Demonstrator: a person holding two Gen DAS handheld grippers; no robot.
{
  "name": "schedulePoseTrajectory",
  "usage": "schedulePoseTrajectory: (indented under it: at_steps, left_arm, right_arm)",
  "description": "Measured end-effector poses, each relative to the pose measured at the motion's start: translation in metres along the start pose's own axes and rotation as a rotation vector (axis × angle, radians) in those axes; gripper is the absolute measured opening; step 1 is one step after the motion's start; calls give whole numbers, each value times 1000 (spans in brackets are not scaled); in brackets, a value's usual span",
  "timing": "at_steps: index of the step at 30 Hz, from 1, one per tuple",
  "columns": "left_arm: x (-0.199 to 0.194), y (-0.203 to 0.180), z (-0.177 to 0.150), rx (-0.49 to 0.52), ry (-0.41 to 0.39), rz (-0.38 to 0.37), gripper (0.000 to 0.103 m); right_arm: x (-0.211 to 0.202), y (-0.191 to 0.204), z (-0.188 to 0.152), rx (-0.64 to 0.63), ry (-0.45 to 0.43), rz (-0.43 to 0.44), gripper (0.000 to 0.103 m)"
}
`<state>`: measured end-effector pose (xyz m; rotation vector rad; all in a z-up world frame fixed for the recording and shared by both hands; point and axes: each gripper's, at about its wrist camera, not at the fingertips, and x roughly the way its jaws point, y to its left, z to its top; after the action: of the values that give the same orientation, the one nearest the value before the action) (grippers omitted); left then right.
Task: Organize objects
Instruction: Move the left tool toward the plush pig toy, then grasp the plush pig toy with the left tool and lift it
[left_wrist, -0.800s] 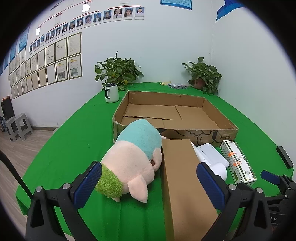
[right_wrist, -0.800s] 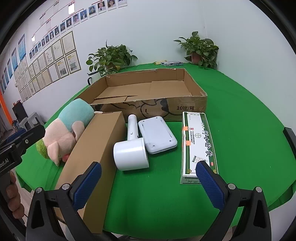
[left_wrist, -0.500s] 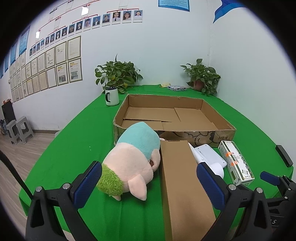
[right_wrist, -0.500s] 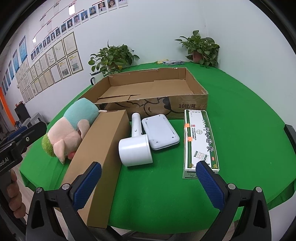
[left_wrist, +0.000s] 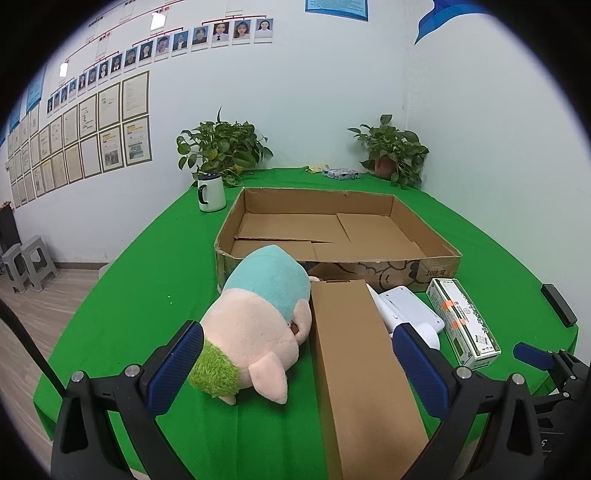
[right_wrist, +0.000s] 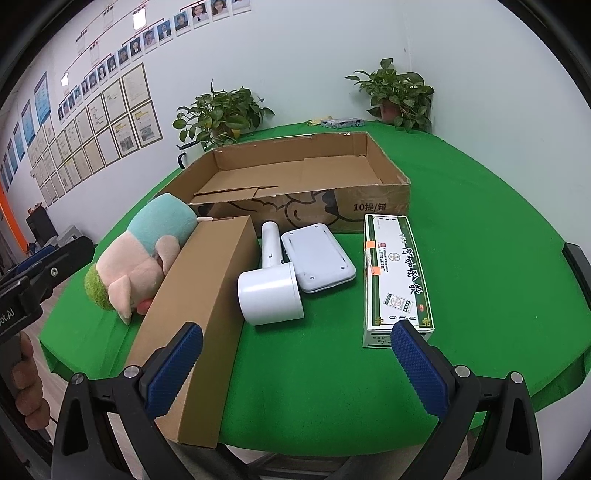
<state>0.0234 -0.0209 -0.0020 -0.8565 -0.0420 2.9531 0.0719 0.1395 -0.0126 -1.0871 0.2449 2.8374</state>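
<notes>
My left gripper (left_wrist: 295, 369) hangs above the near edge of the green table (left_wrist: 140, 295), jaws spread wide with nothing between the pads; below the gap lie the plush toy (left_wrist: 255, 325) and the long brown box (left_wrist: 358, 369). My right gripper (right_wrist: 295, 369) is likewise spread wide and holds nothing, tilted down over the same table edge.

The plush toy lies on its side, pressed against the left flank of the long brown box. The near end of that box overhangs the table edge in the right wrist view. Just right of it lies a white hair dryer (right_wrist: 271, 288), its handle pointing toward the large open carton (right_wrist: 295, 177). A flat white device (right_wrist: 319, 258) touches the dryer's right side. Right of that, apart from it, lies a white and green carton of medicine (right_wrist: 397, 273).

The large open carton sits behind all of these, holding only its loose floor flaps. A white mug (left_wrist: 211, 194) stands near its far left corner, before a potted plant (left_wrist: 221, 147).
</notes>
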Motion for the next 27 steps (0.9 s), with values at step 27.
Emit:
schedulePoseTrajectory:
  at_steps: [27]
  left_arm:
    - [17, 47, 14, -42, 25, 50, 102]
  right_arm:
    - [30, 8, 8, 22, 29, 326, 103]
